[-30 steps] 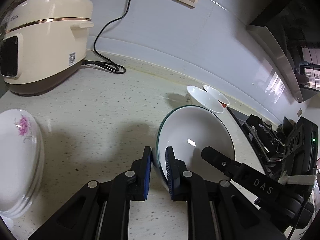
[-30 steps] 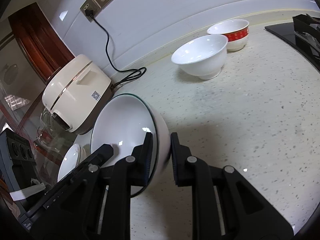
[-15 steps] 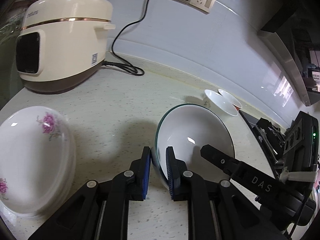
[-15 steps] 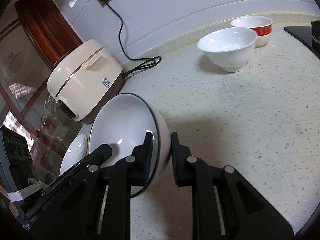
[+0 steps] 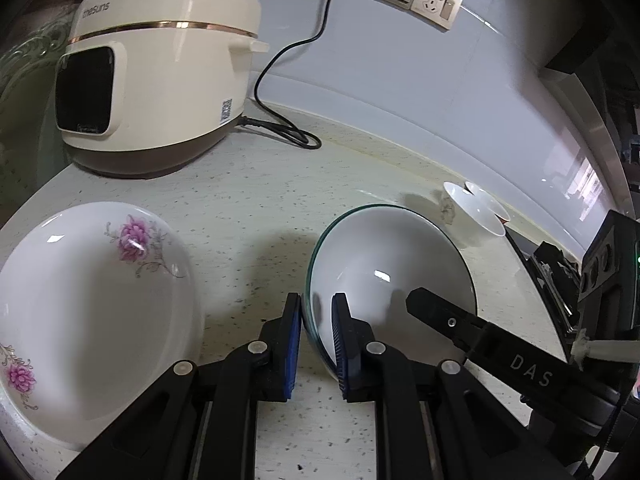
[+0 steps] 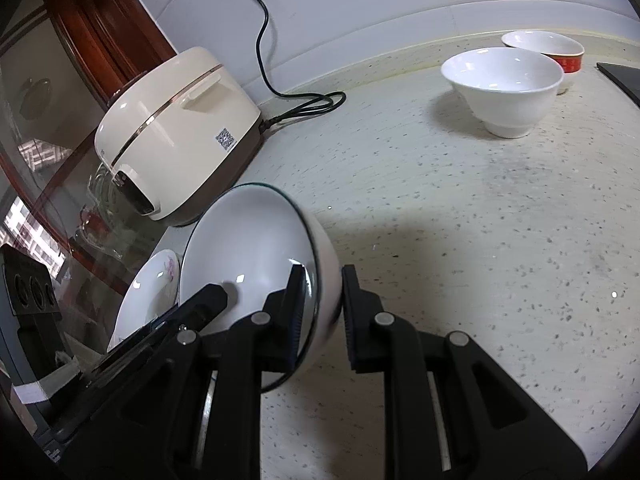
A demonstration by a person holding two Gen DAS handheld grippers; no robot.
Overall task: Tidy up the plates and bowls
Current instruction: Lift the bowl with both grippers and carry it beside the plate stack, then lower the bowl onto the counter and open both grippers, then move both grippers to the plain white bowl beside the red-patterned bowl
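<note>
Both pairs of jaws are clamped on the rim of one white green-rimmed bowl (image 5: 390, 276), the left gripper (image 5: 316, 334) on its near-left edge and the right gripper (image 6: 322, 312) on the opposite edge. So held, the bowl is tilted above the speckled surface (image 6: 460, 240). Just left of it lies a stack of flowered plates (image 5: 92, 304). A cream rice cooker (image 5: 156, 80) stands behind, its cord (image 5: 280, 80) plugged into the wall socket. Farther right, near the wall, a plain white bowl (image 6: 504, 88) sits touching a red-banded bowl (image 6: 552, 54).
</note>
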